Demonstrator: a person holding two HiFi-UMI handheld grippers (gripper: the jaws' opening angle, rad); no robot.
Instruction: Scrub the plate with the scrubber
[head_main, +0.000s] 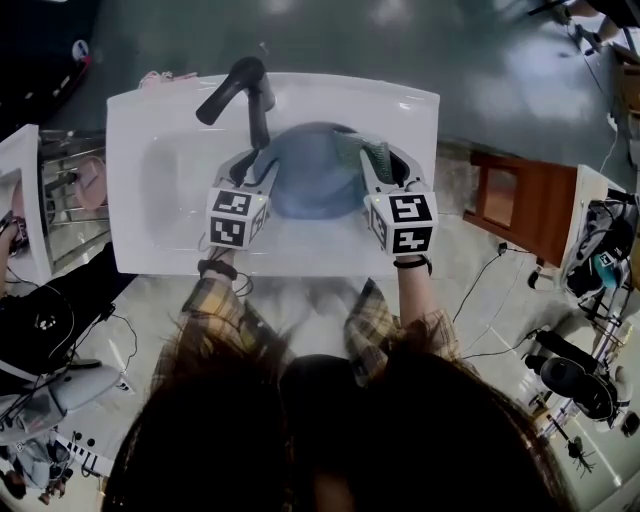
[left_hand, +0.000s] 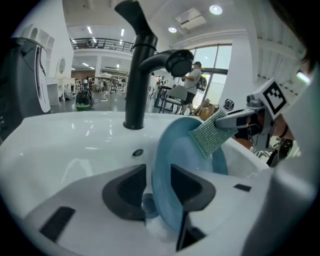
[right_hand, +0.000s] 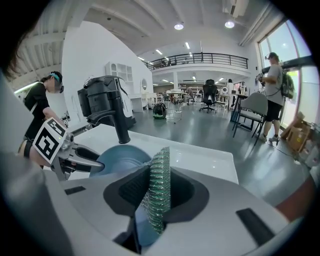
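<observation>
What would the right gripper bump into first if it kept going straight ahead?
Probably the blue plate. The right gripper is shut on the green scrubber, whose front edge seems to touch the plate's face.

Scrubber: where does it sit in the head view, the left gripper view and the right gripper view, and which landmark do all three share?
Head view: scrubber above centre, on the plate's upper right rim.
Left gripper view: scrubber right of centre, against the plate's top edge.
Right gripper view: scrubber at centre, upright, clamped by the right tool.
Shared landmark: the black faucet.
</observation>
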